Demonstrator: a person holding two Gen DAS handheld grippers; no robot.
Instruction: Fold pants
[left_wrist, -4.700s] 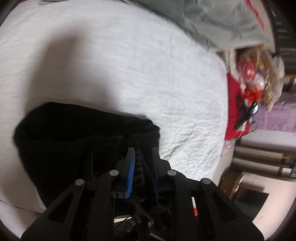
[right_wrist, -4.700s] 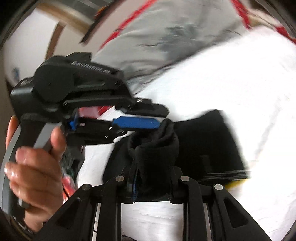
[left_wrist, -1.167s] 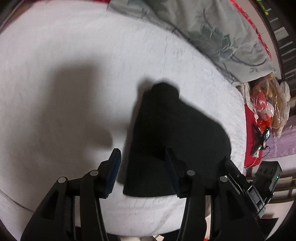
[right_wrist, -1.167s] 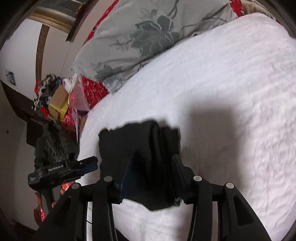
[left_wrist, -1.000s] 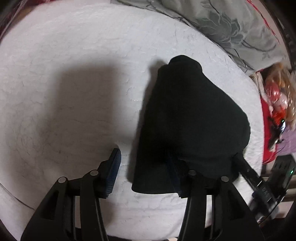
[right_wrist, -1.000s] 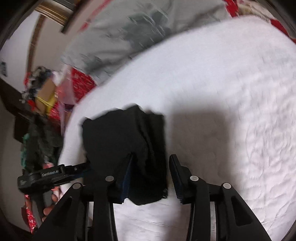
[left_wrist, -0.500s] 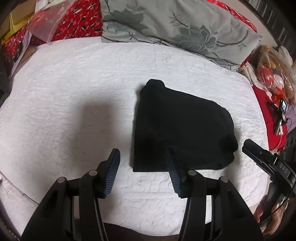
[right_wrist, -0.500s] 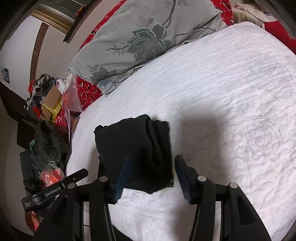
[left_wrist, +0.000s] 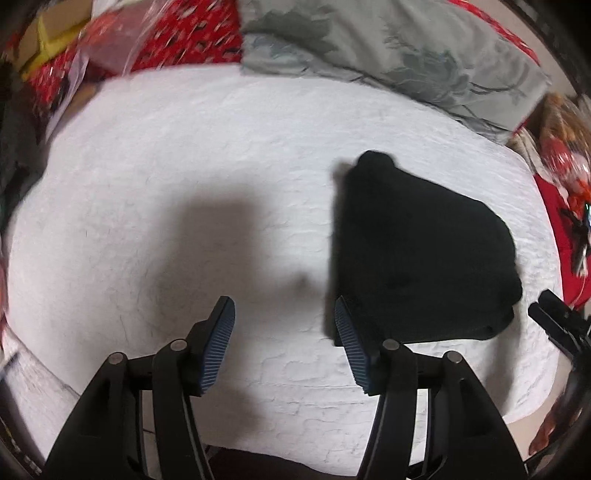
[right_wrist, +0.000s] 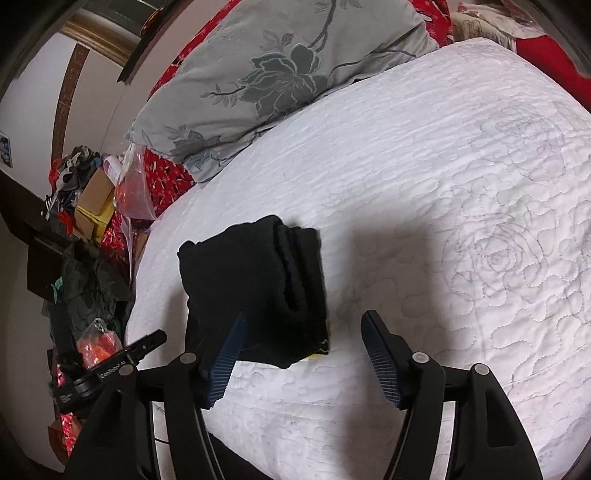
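Note:
The black pants (left_wrist: 421, 251) lie folded into a compact bundle on the white quilted bed (left_wrist: 184, 166). In the right wrist view the bundle (right_wrist: 258, 284) shows stacked folds on its right side. My left gripper (left_wrist: 284, 347) is open and empty, above the bed just left of the bundle. My right gripper (right_wrist: 303, 354) is open and empty, with its left finger in front of the bundle's near edge. The tip of the other gripper shows at the right edge of the left wrist view (left_wrist: 557, 325) and at the lower left of the right wrist view (right_wrist: 110, 369).
A grey flowered pillow (right_wrist: 273, 74) lies at the head of the bed, also in the left wrist view (left_wrist: 399, 51). Red bedding, boxes and plastic bags (right_wrist: 99, 206) crowd the floor beside the bed. The bed's near edge (right_wrist: 295, 435) is just ahead of my right gripper.
Both grippers have let go of the pants and drawn back. In the last half second the left wrist view has shifted left, so the bundle sits further right.

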